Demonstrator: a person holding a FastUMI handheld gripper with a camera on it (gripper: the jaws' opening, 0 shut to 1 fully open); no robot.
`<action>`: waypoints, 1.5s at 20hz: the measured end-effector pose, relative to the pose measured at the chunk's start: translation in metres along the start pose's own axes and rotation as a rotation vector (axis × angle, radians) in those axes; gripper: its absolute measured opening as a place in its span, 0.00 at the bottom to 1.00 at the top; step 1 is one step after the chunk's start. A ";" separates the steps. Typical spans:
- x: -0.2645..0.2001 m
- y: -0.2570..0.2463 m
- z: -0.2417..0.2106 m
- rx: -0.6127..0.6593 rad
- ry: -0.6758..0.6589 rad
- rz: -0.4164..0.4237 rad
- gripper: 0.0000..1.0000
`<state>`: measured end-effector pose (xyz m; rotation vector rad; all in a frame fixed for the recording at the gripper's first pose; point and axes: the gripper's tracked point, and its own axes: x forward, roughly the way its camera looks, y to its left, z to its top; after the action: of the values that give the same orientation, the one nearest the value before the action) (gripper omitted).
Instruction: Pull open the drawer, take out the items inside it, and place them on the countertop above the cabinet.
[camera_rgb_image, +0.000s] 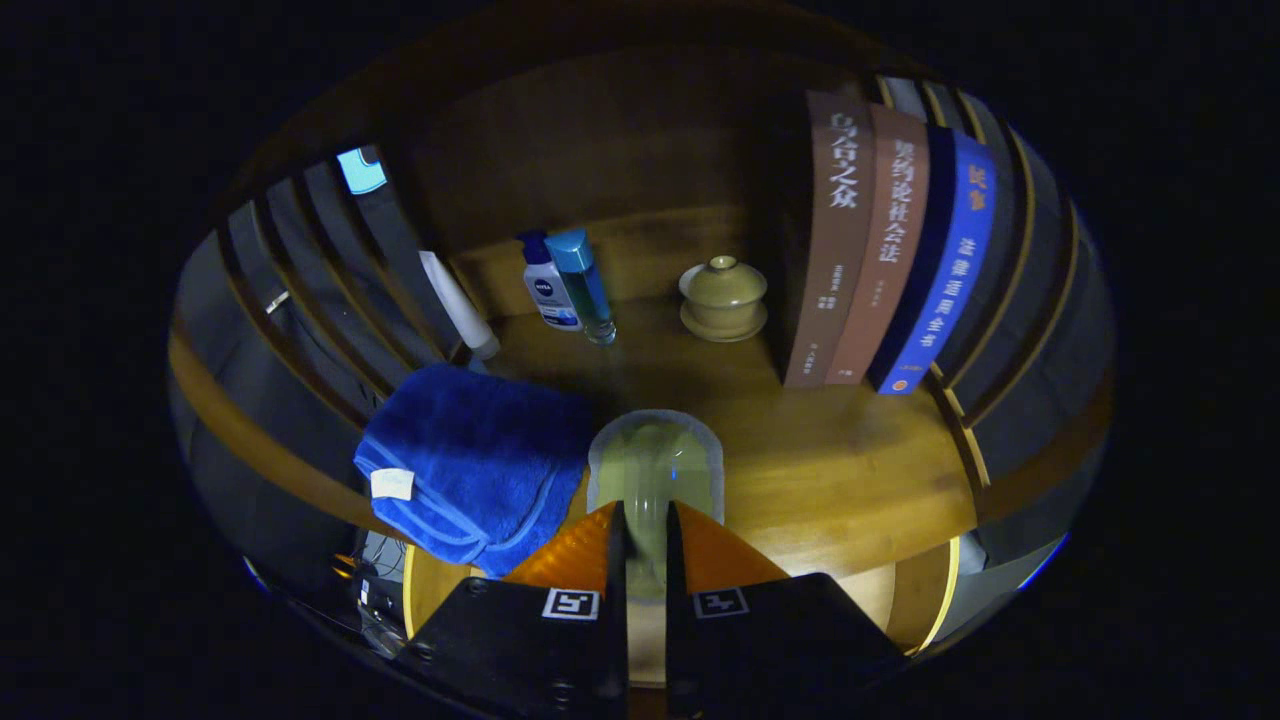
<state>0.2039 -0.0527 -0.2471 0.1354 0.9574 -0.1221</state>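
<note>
Gripper view: tongs (645, 545) clamp what appears to be a pale green scoop (655, 470) above the counter (840, 470), beside blue towel (480, 460).

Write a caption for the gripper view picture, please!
The gripper holds a pale green cup over the wooden countertop, beside a blue towel.

Wooden countertop (840, 470), blue towel (480, 460), bottles (565, 285), lidded cup (723, 297), books (885, 250)
</note>
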 end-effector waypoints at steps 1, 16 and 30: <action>0.008 -0.002 0.000 -0.005 0.017 -0.008 0.19; 0.034 -0.005 0.004 0.005 0.039 -0.012 0.81; -0.070 0.003 -0.030 0.041 -0.261 0.012 0.99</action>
<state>0.1400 -0.0419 -0.2070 0.1589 0.6938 -0.1442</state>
